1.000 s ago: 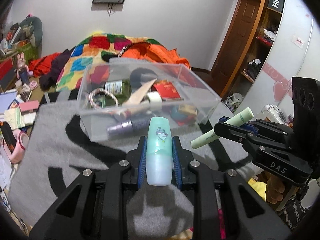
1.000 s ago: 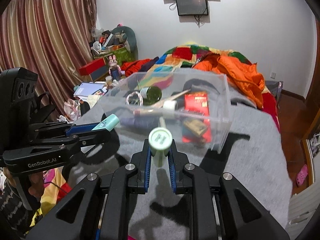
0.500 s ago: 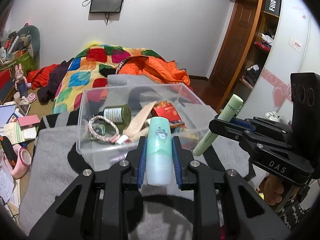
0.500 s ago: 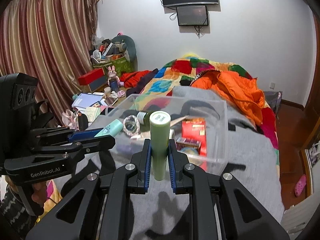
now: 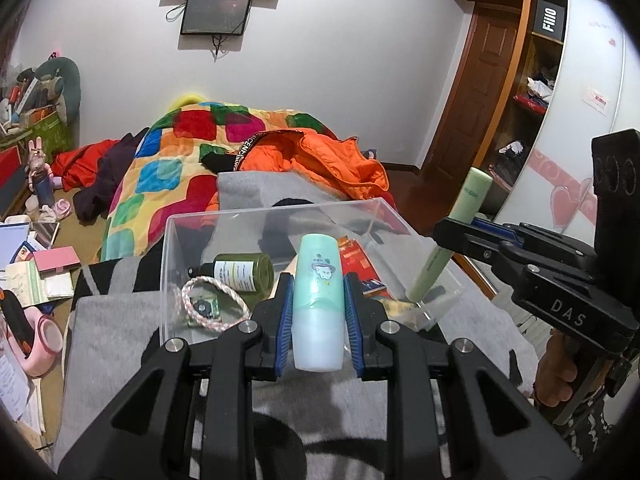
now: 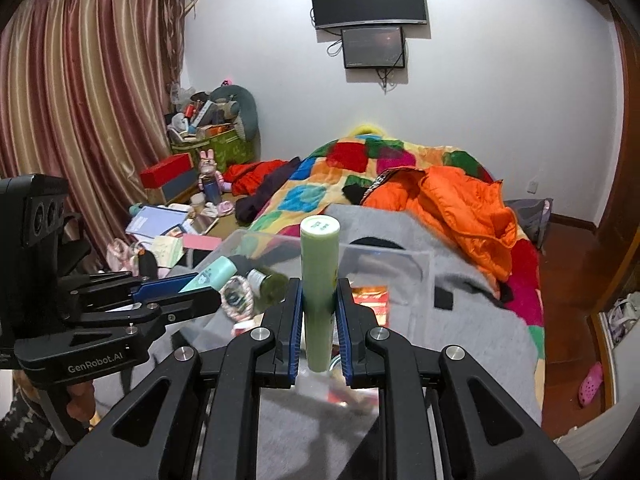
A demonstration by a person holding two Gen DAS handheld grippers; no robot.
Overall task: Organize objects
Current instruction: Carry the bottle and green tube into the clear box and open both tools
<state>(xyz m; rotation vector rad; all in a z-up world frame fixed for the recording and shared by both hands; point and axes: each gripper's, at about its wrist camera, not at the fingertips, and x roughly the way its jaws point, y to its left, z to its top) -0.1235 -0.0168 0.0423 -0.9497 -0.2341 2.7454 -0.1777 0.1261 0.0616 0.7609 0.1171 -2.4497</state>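
Note:
My left gripper [image 5: 318,308] is shut on a mint-green bottle [image 5: 319,300] with a cartoon print, held above the near side of a clear plastic bin [image 5: 280,216]. To its right, my right gripper [image 5: 444,236] grips a pale green tube [image 5: 452,236] that stands tilted over the bin's right corner. In the right wrist view the right gripper [image 6: 318,320] is shut on that green tube [image 6: 319,288], upright, with the clear bin [image 6: 416,264] behind it. The left gripper [image 6: 204,288] and its mint bottle [image 6: 210,276] show at the left. Inside the bin lie a dark green bottle [image 5: 240,270], a braided bracelet [image 5: 214,308] and a red packet [image 5: 360,268].
The bin rests on a grey blanket [image 5: 120,320] on a bed, with a patchwork quilt [image 5: 180,160] and an orange jacket [image 5: 320,156] behind. Clutter of boxes, papers and a pink object [image 5: 40,336] lies at the left. A wardrobe [image 5: 560,120] stands at the right.
Both grippers have risen and moved toward the bin, each keeping its item. The green tube has swung from lying low to standing upright over the bin's right corner.

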